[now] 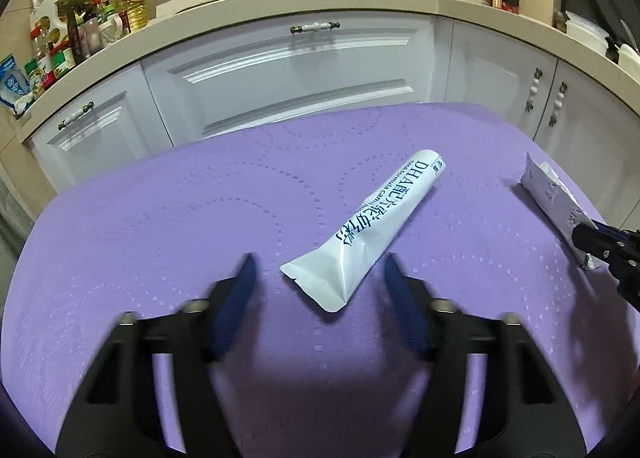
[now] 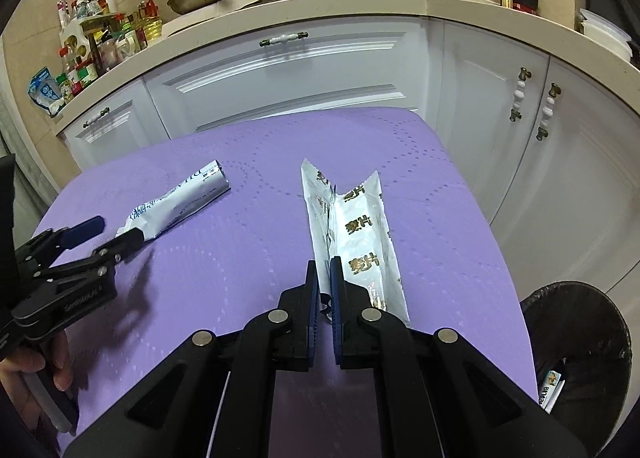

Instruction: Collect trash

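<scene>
A white sachet with blue print (image 1: 380, 218) lies slanted on the purple tablecloth (image 1: 160, 238). My left gripper (image 1: 319, 264) is open, one finger on each side of the sachet's near flat end, with gaps showing at both pads. In the right wrist view the left gripper (image 2: 110, 230) sits at that sachet (image 2: 180, 202). A torn white packet with gold characters (image 2: 360, 234) lies further right, and my right gripper (image 2: 323, 264) is shut on its near left edge. The left wrist view shows the right gripper (image 1: 588, 238) on the same packet (image 1: 552, 194).
A bin lined with a black bag (image 2: 576, 322) stands below the table's right edge, with a wrapper (image 2: 552, 386) inside. White cabinets (image 1: 300, 70) and a cluttered counter run behind the table. A person's hand (image 2: 40, 366) holds the left gripper's handle.
</scene>
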`<move>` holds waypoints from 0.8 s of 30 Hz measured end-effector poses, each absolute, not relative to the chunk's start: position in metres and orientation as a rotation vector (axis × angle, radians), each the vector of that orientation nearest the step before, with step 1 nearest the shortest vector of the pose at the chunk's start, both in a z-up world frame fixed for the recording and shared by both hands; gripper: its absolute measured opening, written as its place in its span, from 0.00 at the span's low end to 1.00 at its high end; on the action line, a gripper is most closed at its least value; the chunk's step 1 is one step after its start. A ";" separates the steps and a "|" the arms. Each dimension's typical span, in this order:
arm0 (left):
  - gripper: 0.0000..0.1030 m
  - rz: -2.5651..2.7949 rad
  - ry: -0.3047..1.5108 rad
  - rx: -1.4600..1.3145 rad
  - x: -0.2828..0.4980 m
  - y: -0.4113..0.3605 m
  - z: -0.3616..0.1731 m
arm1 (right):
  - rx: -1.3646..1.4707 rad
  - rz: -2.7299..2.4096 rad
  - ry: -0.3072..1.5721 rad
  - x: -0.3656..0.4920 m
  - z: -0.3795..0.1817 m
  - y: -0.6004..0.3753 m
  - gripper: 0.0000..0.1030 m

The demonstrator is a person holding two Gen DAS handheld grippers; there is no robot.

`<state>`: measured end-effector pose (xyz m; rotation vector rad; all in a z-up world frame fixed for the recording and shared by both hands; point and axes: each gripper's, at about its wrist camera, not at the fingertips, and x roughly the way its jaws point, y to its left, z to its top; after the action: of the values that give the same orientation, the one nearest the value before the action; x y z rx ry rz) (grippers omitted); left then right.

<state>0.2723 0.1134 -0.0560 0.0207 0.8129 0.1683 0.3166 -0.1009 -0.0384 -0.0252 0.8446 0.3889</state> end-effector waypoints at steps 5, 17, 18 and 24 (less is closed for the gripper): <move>0.28 0.147 0.828 0.020 0.271 0.112 -0.059 | -0.018 0.393 0.843 0.315 -0.040 -0.104 0.06; 0.21 0.160 0.789 0.002 0.254 0.112 -0.051 | -0.020 0.394 0.829 0.307 -0.037 -0.103 0.06; 0.21 0.162 0.786 -0.001 0.253 0.113 -0.050 | -0.020 0.395 0.827 0.306 -0.037 -0.103 0.06; 0.04 0.187 0.763 -0.033 0.239 0.118 -0.042 | -0.018 0.397 0.822 0.301 -0.035 -0.105 0.06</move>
<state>0.2393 0.1184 -0.0416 -0.0332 0.7633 0.1873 0.3014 -0.1052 -0.0354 -0.0181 0.8216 0.3969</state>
